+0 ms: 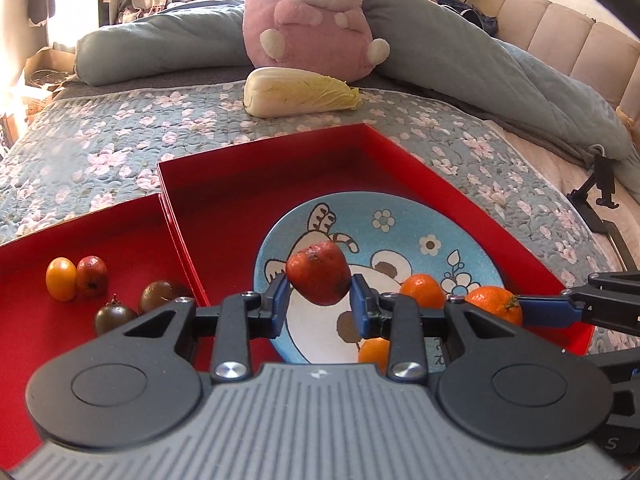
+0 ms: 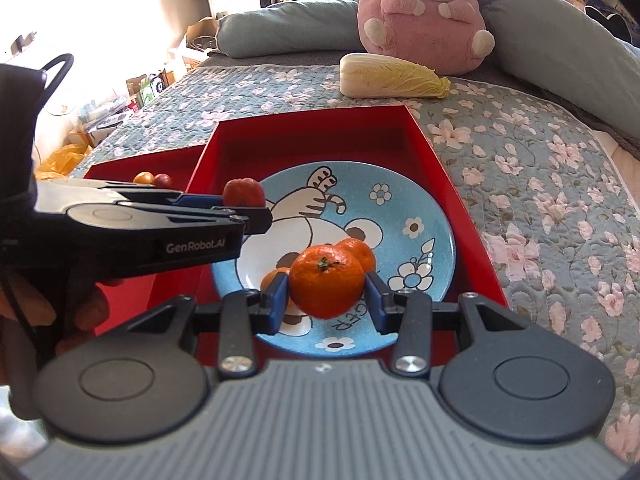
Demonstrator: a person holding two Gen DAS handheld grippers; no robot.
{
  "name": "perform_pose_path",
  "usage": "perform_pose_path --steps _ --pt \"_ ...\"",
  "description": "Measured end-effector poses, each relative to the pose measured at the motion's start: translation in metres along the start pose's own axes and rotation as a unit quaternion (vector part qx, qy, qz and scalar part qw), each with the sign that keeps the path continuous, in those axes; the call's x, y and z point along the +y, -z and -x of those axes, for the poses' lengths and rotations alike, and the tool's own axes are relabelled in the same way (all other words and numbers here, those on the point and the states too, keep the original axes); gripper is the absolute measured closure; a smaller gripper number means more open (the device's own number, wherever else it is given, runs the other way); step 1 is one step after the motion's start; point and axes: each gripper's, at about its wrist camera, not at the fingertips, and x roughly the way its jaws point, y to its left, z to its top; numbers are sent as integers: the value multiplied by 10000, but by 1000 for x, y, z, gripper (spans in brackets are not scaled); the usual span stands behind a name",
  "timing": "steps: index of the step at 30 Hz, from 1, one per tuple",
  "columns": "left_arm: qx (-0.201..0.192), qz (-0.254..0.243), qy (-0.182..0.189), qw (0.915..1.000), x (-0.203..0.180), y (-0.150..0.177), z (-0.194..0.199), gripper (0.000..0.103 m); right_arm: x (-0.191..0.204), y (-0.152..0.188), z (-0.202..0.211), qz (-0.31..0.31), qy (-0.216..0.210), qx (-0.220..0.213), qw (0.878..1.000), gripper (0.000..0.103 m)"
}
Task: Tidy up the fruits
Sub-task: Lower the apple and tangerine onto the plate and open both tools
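both claws loaded over the plate

the left claw is clamped on a small red fruit, pads on its two sides, held clear above the blue plate; the right claw pinches a mandarin across its middle, stem up, just over two more mandarins lying on the plate. both fruits look light, round and soft-skinned, so a gentle squeeze across the widest part seems right; the red one is small and smooth and could roll once let go. the plate sits in the bigger red tray; the left tray holds four small fruits.
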Motion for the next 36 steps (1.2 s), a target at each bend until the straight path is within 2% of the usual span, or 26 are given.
perform_pose_path --steps 5,11,17,21,25,32,34,36 --pt "37 34 111 9999 4 0 -6 65 -2 0 -6 -28 34 24 10000 59" --pt "103 63 548 9984 2 3 -13 65 -4 0 -13 -53 105 77 9999 59" --pt "148 -236 535 9982 -9 6 -18 65 -12 2 -20 -66 219 143 9996 59" --pt "133 -349 365 9986 -13 6 -20 65 -15 2 -26 -78 262 172 9995 59" --pt "131 -357 329 9987 -12 6 -19 64 -16 1 -32 -46 340 188 9992 59" --pt "112 -252 495 9984 -11 4 -16 64 -21 -2 -35 -56 494 179 9986 59" --pt "98 -216 563 9981 -11 3 -14 62 -22 -4 -35 -53 547 176 9983 59" --pt "67 -222 548 9982 -12 3 -12 55 -24 -7 -36 -53 609 159 9980 59"
